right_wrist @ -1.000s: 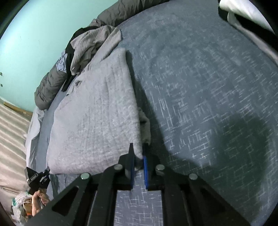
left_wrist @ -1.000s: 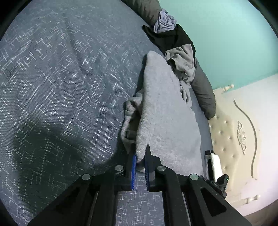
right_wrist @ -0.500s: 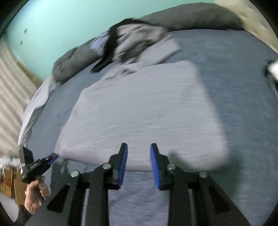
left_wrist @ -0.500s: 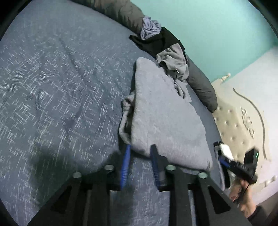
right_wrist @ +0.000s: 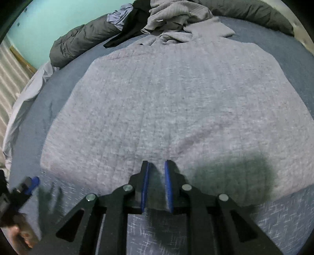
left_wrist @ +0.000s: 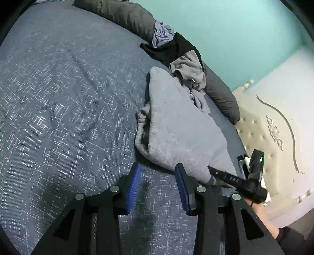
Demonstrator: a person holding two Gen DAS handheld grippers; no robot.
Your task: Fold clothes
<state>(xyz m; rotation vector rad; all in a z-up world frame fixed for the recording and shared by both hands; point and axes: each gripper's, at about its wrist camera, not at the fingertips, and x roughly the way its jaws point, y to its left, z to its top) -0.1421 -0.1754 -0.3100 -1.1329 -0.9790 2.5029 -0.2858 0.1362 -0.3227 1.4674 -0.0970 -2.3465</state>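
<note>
A grey sweater [left_wrist: 176, 127] lies folded on the blue patterned bed [left_wrist: 58, 98], with a bunched sleeve showing along its left side. My left gripper [left_wrist: 159, 168] hovers open just short of the sweater's near corner, holding nothing. In the right wrist view the sweater [right_wrist: 176, 94] fills the middle as a broad flat panel. My right gripper [right_wrist: 157, 166] sits at the middle of its near edge, jaws narrowed around the fabric. From the left wrist view the right gripper [left_wrist: 245, 176] appears low at the sweater's far side.
A pile of unfolded clothes [left_wrist: 186, 64] [right_wrist: 170, 17] lies past the sweater against dark grey bolsters [left_wrist: 221, 92] [right_wrist: 82, 37] and a teal wall. A cream tufted headboard [left_wrist: 265, 127] stands on the right. Bare bedspread stretches to the left [left_wrist: 58, 98].
Both grippers let go of the sweater's corners after laying it down. The left one opened wide and backed off. The right one swung to the near edge's middle and narrowed on it.
</note>
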